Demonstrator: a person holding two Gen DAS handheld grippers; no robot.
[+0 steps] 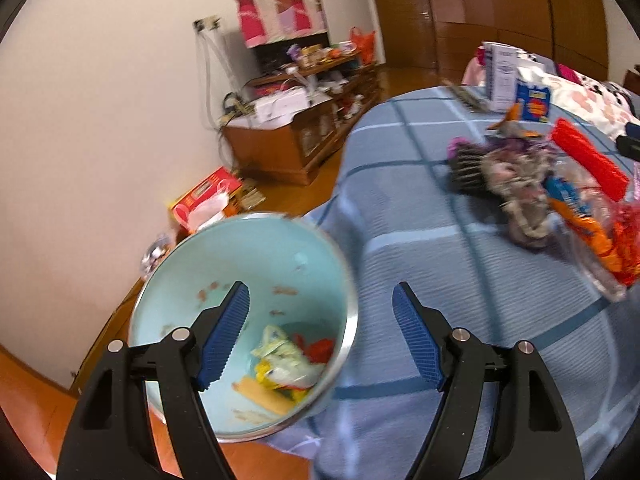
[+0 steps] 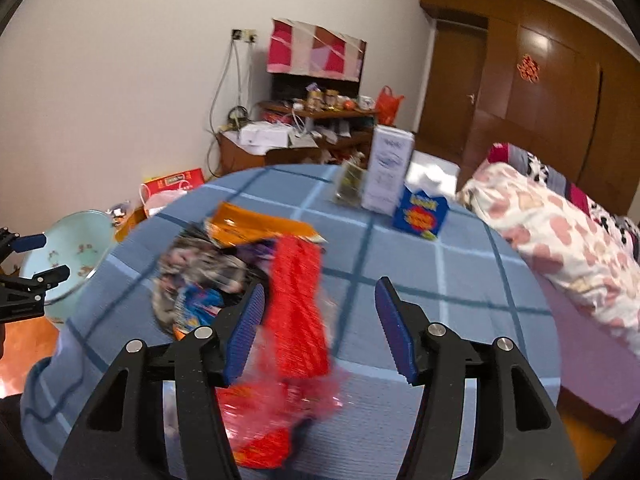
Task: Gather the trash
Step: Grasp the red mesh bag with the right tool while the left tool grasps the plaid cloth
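Note:
A pale blue trash bin [image 1: 240, 264] stands on the floor beside the round table, with crumpled wrappers [image 1: 288, 364] at its bottom. My left gripper [image 1: 320, 308] is open and empty above the bin's rim; it shows at the left edge of the right wrist view [image 2: 38, 256], next to the bin [image 2: 76, 248]. A pile of trash lies on the table: a red wrapper [image 2: 296, 304], an orange packet [image 2: 256, 224] and crumpled printed wrappers [image 2: 200, 272], also seen in the left wrist view [image 1: 528, 184]. My right gripper [image 2: 320, 308] is open just above the red wrapper.
The table has a blue checked cloth [image 2: 440, 264]. At its far side stand a white carton [image 2: 388, 172], a blue box [image 2: 422, 212] and a small jar [image 2: 348, 184]. A bed with a pink quilt [image 2: 560, 232] lies right. A cluttered wooden cabinet [image 1: 288, 136] stands by the wall.

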